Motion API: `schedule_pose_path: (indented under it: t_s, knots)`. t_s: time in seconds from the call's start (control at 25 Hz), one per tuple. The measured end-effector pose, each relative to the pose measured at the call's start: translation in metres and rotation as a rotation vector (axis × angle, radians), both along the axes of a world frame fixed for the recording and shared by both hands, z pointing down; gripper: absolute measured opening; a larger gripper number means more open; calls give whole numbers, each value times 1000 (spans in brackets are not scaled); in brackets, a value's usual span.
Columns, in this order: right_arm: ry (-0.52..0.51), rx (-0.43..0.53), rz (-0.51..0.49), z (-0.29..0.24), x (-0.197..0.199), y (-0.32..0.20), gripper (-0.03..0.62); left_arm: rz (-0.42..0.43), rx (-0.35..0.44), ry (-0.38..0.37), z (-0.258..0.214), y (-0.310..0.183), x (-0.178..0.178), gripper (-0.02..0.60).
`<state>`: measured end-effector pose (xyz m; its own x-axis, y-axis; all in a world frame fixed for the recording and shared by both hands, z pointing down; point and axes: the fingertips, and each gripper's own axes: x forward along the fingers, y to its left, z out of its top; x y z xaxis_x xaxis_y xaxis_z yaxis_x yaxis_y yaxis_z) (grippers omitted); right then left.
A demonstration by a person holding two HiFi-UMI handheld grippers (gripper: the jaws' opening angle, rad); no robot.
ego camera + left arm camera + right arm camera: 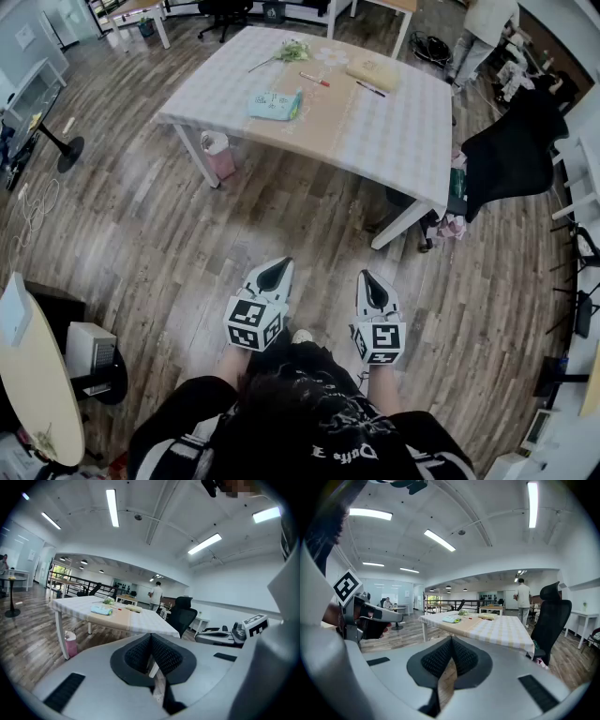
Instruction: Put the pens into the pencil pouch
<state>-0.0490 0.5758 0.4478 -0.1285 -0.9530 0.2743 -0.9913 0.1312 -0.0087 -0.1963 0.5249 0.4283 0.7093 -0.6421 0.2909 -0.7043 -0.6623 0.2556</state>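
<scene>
Presently: red pen (314, 79) and black pen (369, 88) on the table (394, 131), well away. Likely light, stiff, slick; pinch mid-barrel. Both left gripper (275, 274) and right gripper (371, 289) pressed together, empty.

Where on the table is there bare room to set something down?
On the table, the near right part, from the black pen to the near edge, is bare, as is the left end beside the teal pouch. The far middle is crowded: red pen, green bundle, black pen.
</scene>
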Motion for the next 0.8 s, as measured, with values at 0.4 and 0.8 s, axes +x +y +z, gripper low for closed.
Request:
schedule_pose_path:
  t_s: [0.4, 0.8]
  knots:
    - [21, 19, 26, -10, -3, 8, 8, 19, 24, 4, -6, 6, -7, 20]
    - [-30, 37, 70, -10, -1, 5, 105, 8, 41, 35, -9, -4, -23, 22]
